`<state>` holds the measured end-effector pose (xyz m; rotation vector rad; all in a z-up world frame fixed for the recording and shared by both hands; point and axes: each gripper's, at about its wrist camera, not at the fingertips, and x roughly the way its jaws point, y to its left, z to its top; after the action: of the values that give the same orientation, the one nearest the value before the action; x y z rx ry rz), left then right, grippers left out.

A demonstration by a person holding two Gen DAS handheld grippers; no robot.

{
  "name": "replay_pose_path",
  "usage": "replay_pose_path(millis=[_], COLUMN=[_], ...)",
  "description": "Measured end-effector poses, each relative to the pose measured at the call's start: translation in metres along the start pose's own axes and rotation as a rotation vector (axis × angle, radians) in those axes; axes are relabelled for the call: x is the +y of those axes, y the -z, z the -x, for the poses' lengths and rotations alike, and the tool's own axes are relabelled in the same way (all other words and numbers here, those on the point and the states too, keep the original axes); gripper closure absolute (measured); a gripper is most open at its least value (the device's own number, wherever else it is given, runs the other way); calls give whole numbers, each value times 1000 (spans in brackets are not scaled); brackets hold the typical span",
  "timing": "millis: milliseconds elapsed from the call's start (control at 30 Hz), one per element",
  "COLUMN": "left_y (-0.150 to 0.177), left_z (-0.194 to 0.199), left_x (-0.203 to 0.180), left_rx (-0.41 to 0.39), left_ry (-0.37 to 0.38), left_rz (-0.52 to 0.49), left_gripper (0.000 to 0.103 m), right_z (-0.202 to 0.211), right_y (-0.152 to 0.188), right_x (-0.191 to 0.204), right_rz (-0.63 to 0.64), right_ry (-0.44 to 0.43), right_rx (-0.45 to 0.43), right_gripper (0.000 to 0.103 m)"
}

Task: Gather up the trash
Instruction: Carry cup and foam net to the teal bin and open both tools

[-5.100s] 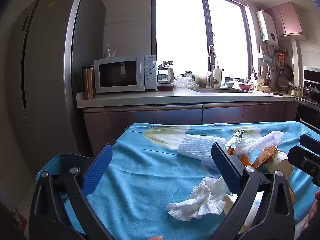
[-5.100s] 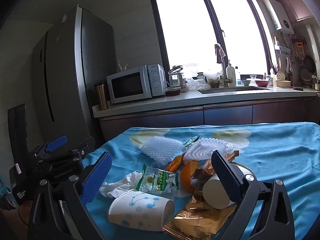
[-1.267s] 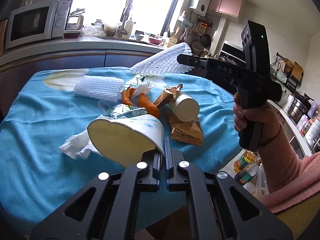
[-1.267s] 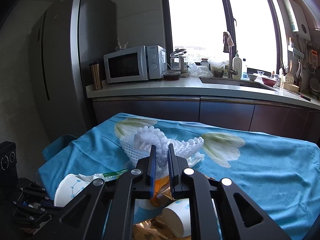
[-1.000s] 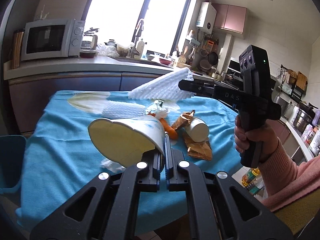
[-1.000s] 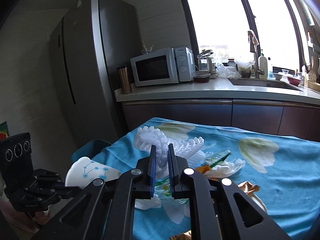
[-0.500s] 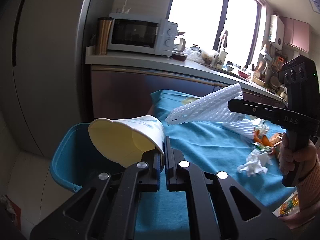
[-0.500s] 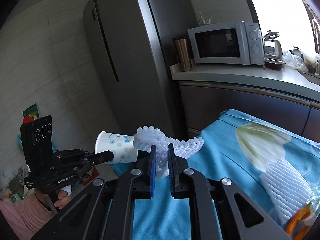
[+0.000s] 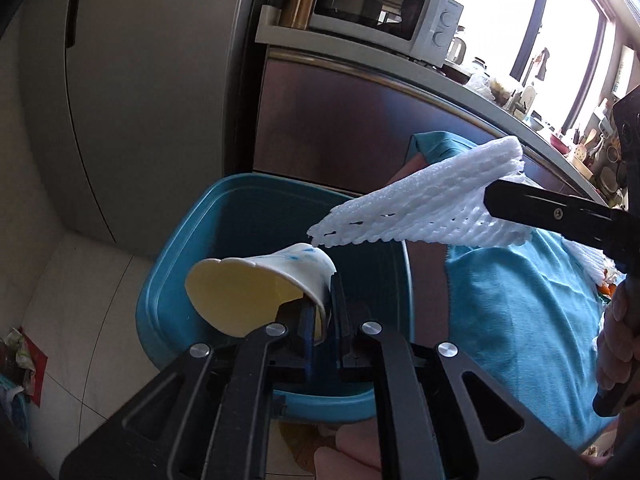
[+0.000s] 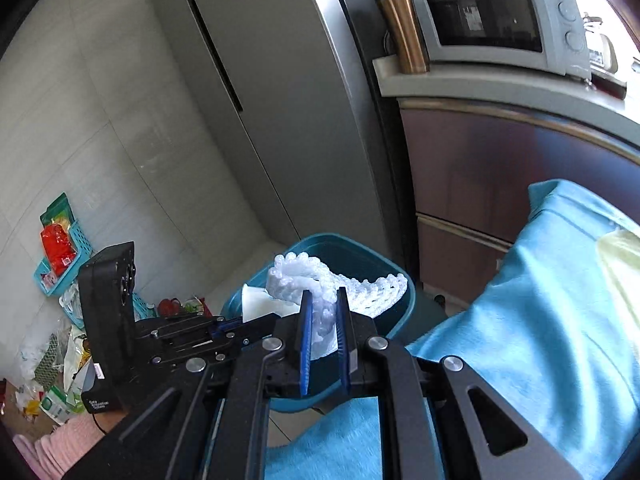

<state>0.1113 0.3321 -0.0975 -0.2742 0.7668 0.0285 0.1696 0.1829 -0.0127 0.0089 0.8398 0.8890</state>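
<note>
Both grippers are swinging off the table and over to the bin — half a second back the cup and foam were only reaching its near edge, now both are hanging over the opening.

Nearest: the left gripper is pinching the paper cup by its rim wall, though the jaws are starting to ease apart, with the cup wall between the pads. The cup is tilting mouth-down over the inside of the teal bin. It's thin white paper with blue line print and a cream inside, and the rim is squashed out of round where it's being gripped — light, crushable.

Next out: the right gripper is pressing together on the white foam net, a ribbed mesh sleeve, soft and springy, drooping past the fingertips over the bin's far rim. In the left wrist view it's sticking out sideways above the cup.

Doing it well, as I'm judging it: let the cup go first, since it's lower and well inside the walls. The foam is catching air and overhanging the rim, so I'd be moving it further in and lower before letting go, or it could be landing on the floor.

Further off: teal tablecloth, fridge, microwave on the counter.
</note>
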Motion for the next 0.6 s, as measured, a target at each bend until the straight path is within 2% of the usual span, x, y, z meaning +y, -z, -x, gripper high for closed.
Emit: replay_pose_path(millis=[100,133,233,267,300,467,533,600], left_y=[0,1,2,2,3,6,8,10], left_z=[-9,-12,-17,-18,-18,1,16,33], left_x=[7,7,9,8,8,-2,-12,-31], left_rx=[11,13,17,16,13,-46,-86,-126], left_ry=[-1,0,-8,-10,-13,-6,23,70], left_rz=[25,30,33,34,35,50,36,-1], left_gripper=[91,84,70,66,65,58,56,51], right_z=[-23,-30,-53,-57,-57,-31,-13,14], right_y=[0,-1,-4,-3,-1,4,7,13], right_x=[3,3,0,-1,-3,-6,-11,-14], right_rz=[-6,-12,-32,-45,-58,-71,-84,-70], right_ry=[13,15,37,45,45,43,12,-2], right_rx=[39,51,84,98,101,46,27,-12], right_gripper=[91,89,79,69,67,59,58,50])
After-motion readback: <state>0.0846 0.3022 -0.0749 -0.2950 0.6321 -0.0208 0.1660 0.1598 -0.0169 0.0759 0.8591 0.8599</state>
